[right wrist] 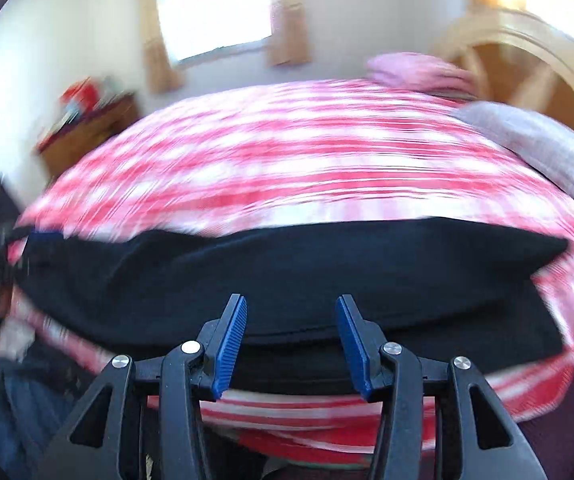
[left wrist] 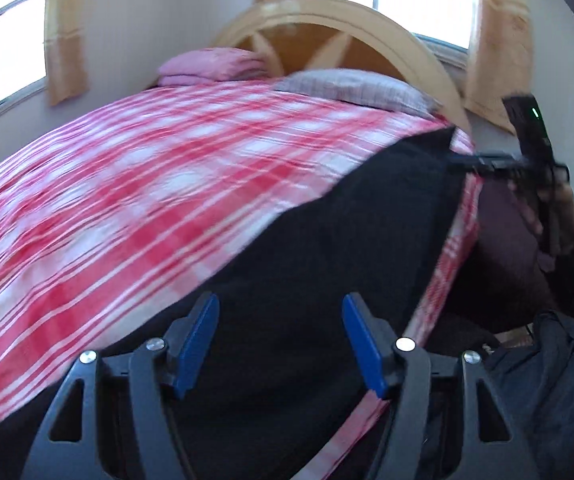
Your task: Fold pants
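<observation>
Quick status from my end. The pants (right wrist: 287, 280) are lying on the bed (left wrist: 147, 180), near the edge closest to me, spread out as a long dark band across the red-and-white checked bedspread (right wrist: 307, 160). From the right wrist view I can see what looks like a second layer edge running along the near side, so my guess is they've got one lengthwise fold in them, leg over leg, but the dark cloth hides most detail and both views are smeary, so I wouldn't swear to it.

My left gripper (left wrist: 281, 344) is spread wide, nothing between the blue pads, hovering over the dark cloth. The right gripper (right wrist: 291, 344) is the same story: spread apart, holding nothing, sitting just above the near edge of the pants.

In the left view the right gripper also shows at the far end of the pants, but I can't tell from there whether it's touching the cloth.

So I'd call it roughly half done at best. What's left, I reckon, is grabbing one end and bringing it across to shorten the bundle, then flattening it. Pillows (left wrist: 211, 66) are well clear by the headboard (left wrist: 407, 40).
</observation>
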A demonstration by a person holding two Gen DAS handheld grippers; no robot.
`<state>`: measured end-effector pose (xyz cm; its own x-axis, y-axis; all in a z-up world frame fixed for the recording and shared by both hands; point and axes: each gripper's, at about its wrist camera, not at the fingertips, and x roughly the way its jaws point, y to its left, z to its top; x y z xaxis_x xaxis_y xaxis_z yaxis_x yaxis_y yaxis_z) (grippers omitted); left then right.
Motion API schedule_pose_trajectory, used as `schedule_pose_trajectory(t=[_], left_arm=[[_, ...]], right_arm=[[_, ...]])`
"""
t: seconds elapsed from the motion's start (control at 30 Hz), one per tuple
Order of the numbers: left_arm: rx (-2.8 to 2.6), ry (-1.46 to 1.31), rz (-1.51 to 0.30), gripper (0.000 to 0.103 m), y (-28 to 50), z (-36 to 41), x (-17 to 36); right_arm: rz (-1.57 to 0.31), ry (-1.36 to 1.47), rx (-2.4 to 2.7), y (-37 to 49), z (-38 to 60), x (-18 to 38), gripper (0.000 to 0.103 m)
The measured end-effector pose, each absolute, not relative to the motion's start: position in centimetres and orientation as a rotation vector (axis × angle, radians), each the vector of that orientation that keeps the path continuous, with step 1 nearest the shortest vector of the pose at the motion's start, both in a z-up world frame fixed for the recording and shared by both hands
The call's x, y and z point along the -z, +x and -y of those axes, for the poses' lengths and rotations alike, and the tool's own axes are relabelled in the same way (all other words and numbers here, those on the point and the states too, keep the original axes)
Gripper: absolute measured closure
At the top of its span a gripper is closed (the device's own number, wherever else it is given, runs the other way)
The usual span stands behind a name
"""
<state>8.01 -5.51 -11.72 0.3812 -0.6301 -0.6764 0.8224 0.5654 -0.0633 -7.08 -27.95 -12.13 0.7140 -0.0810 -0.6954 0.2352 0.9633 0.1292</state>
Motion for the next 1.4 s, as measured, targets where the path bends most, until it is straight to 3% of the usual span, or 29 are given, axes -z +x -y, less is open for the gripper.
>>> schedule_pose_trajectory(t=[0.17, 0.33, 0.6, 0.77, 0.97, 1.1, 1.17, 1.4], left_arm=[[1.114, 0.382, -0.722, 0.036, 5.9, 13.4, 11.9], [1.190, 0.425, -0.746, 0.036, 4.0, 16.5, 12.5], [1.133, 0.454, -0.835, 0.063, 4.6, 17.9, 15.3], [1.125, 0.485, -0.812, 0.070, 3.6, 17.4, 15.1], [1.101, 0.567, -0.759, 0.070, 1.6, 17.5, 15.3], [1.095, 0.581, -0.742, 0.088, 1.0, 17.3, 15.0], [1.093, 0.577, -0.737, 0.091, 0.9, 16.9, 14.8], [1.138, 0.497, -0.794, 0.092, 2.5, 16.8, 14.6]], right_arm=[[-0.698, 0.376, 0.315, -8.9, 33.0, 12.0, 0.054], [-0.696, 0.437, 0.375, -9.6, 35.1, 12.8, 0.054], [-0.680, 0.435, 0.387, -10.2, 35.6, 13.0, 0.053], [-0.660, 0.465, 0.389, -10.4, 36.2, 13.0, 0.053], [-0.639, 0.518, 0.398, -10.3, 37.2, 12.6, 0.053], [-0.627, 0.578, 0.378, -10.1, 38.4, 12.6, 0.053], [-0.614, 0.621, 0.368, -10.2, 39.1, 12.5, 0.053], [-0.587, 0.751, 0.304, -9.7, 41.8, 12.3, 0.053]])
